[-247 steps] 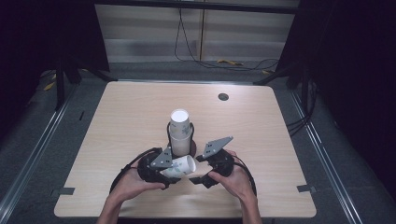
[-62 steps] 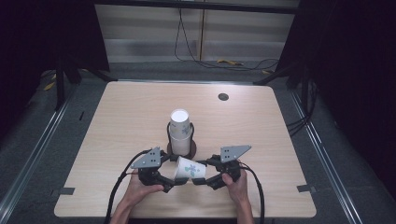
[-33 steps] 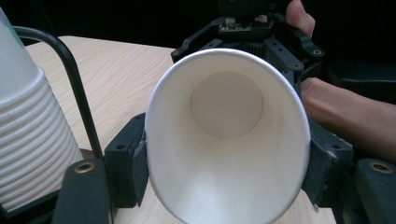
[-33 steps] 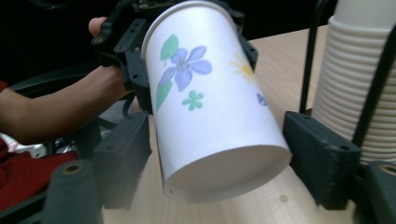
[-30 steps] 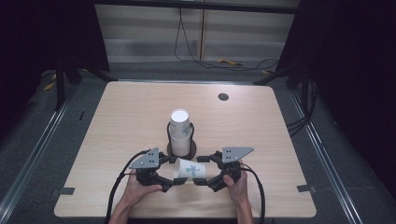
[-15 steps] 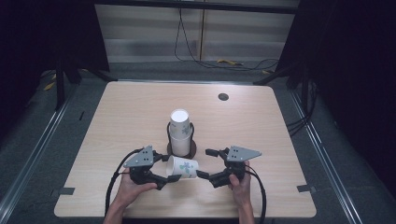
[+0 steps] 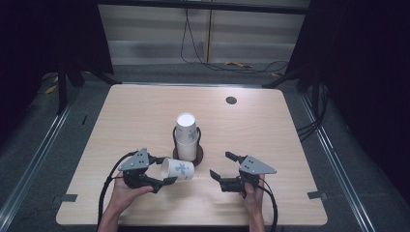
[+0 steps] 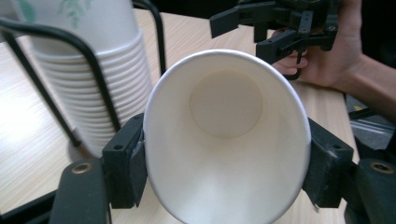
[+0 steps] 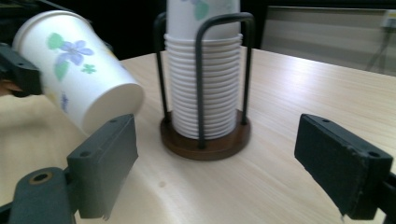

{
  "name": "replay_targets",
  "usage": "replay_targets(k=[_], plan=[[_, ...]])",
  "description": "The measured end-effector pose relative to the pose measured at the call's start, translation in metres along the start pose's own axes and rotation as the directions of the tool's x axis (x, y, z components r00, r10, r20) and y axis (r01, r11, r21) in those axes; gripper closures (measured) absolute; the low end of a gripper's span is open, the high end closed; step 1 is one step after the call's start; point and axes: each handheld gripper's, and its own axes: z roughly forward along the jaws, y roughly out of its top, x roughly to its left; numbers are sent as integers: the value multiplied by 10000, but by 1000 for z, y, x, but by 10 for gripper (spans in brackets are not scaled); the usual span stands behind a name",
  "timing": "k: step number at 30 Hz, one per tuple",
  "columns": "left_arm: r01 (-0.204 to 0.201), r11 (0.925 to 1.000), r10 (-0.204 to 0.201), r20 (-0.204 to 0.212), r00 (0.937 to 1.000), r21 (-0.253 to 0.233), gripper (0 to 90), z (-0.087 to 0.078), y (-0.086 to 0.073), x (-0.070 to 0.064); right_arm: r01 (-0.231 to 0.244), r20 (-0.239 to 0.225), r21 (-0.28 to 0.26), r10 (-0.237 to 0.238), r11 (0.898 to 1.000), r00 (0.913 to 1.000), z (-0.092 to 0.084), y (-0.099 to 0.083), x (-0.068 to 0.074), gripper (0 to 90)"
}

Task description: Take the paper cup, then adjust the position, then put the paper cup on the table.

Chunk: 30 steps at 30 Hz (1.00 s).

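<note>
My left gripper [image 7: 159, 170] clamps the white flower-printed paper cup [image 7: 178, 169] sideways near the counter's front edge, my right gripper [image 7: 223, 171] spread empty, so I'd grip lightly lest its rim buckle.

The right gripper [image 9: 215, 163] has its jaws spread wide above the table [image 9: 299, 88]. Between them stands a stack of cups [image 9: 203, 88] in a wire holder [image 9: 205, 135]. At left, a flowered cup [image 9: 79, 70] hangs tilted, clamped by another jaw.

The cup stack [image 8: 88, 70] runs off the top edge.
</note>
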Motion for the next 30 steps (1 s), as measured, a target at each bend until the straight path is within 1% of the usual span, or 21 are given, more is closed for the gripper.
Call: replay_targets(k=[1,2,3,4,5,7,10,12,15,16,17,18,19,20,21,23,24,25,26,27,30], plan=[[89,10000,-90,-110,9999,-27,287,-4,0,3,24,446,-63,-22,10000,9990,0,-1,1,126],[89,10000,-90,-110,9999,-27,287,-4,0,3,24,446,-63,-22,10000,9990,0,-1,1,126],[92,9999,-90,-288,9995,71,285,-10,0,5,-97,985,-125,108,9999,9951,-1,-1,1,127],[92,9999,-90,-288,9995,71,284,-10,0,5,-97,985,-125,108,9999,9951,-1,-1,1,127],[203,9997,-195,-542,9983,150,284,-16,-1,9,-168,982,-121,179,9998,9950,-2,-2,0,127],[299,9993,-282,-734,9969,229,284,-22,-2,13,-162,1302,-203,187,9997,9913,-4,-2,-1,126],[514,9987,-508,-985,9938,39,284,-28,-3,18,-299,2295,-637,437,9975,9723,-8,-8,-1,128],[559,9984,-558,-1046,9930,-16,282,-29,-3,19,-444,2581,-679,605,9967,9642,-11,-10,-3,127],[868,9962,-853,-1287,9880,63,281,-29,-4,24,-511,3005,-824,737,9953,9509,-14,-11,-2,125],[937,9955,-913,-1393,9860,109,281,-30,-5,26,-422,3334,-916,706,9949,9401,-13,-13,-2,126],[991,9950,-958,-1470,9845,153,282,-31,-5,28,-303,3879,-887,625,9956,9196,-12,-15,-2,129],[991,9950,-958,-1470,9845,153,282,-31,-5,28,-303,3879,-887,625,9956,9196,-12,-15,-2,129],[985,9945,-909,-1755,9803,348,282,-33,-5,31,-156,4513,-1174,673,9930,8898,-12,-16,-2,125],[985,9945,-909,-1755,9803,348,283,-33,-5,31,-156,4513,-1174,673,9930,8898,-12,-16,-2,125],[1173,9918,-1064,-1802,9779,507,282,-33,-7,33,98,4941,-1188,505,9929,8679,-11,-16,-2,125],[1363,9893,-1235,-1983,9723,523,282,-35,-8,37,-40,5131,-1182,645,9930,8559,-10,-17,-4,126],[1363,9893,-1235,-1983,9723,523,282,-35,-8,37,-40,5131,-1182,645,9930,8559,-10,-17,-4,126],[1389,9887,-1249,-2029,9712,562,282,-37,-8,39,-102,5194,-1200,715,9927,8515,-9,-18,-5,126],[1536,9866,-1384,-2180,9661,547,282,-38,-7,42,-75,5247,-1335,771,9910,8478,-9,-18,-5,125],[1663,9846,-1506,-2231,9631,531,281,-39,-6,45,-148,5220,-1325,825,9911,8490,-9,-18,-6,125],[1753,9831,-1592,-2282,9605,519,280,-42,-4,47,-172,5198,-1391,878,9901,8498,-9,-18,-6,126]])
